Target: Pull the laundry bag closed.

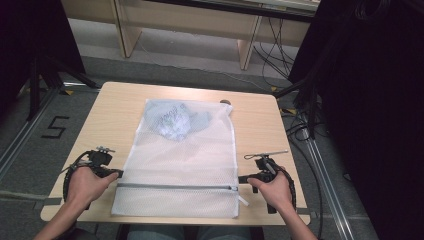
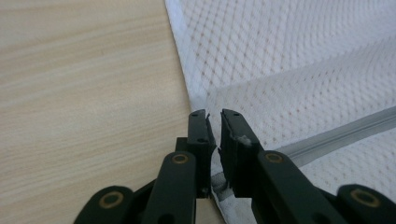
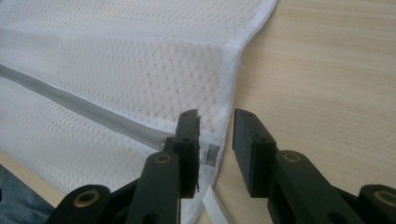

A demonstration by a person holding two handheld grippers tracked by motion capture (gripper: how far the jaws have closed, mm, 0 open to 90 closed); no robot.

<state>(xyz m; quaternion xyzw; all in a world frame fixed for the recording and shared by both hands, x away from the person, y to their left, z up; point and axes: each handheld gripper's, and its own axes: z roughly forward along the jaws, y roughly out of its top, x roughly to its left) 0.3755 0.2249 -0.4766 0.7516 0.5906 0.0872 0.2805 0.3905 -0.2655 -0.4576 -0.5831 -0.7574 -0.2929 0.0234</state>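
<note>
Both grippers I hold at the white mesh bag (image 1: 180,170) on the table (image 1: 255,120): left gripper (image 2: 214,122) with jaws slightly apart at the bag's left edge, right gripper (image 3: 215,123) with jaws open at the right edge, near the zipper (image 1: 175,186). Nothing is clamped.

My right gripper (image 3: 215,149) sits at six o'clock with its two black jaws parted and nothing pinched between them; the white mesh laundry bag (image 3: 116,70) spreads from nine to twelve o'clock; its grey zipper (image 3: 70,105) runs from nine o'clock down to the left jaw; the bag's edge lies in the gap; wooden tabletop (image 3: 327,70) at three o'clock.
</note>
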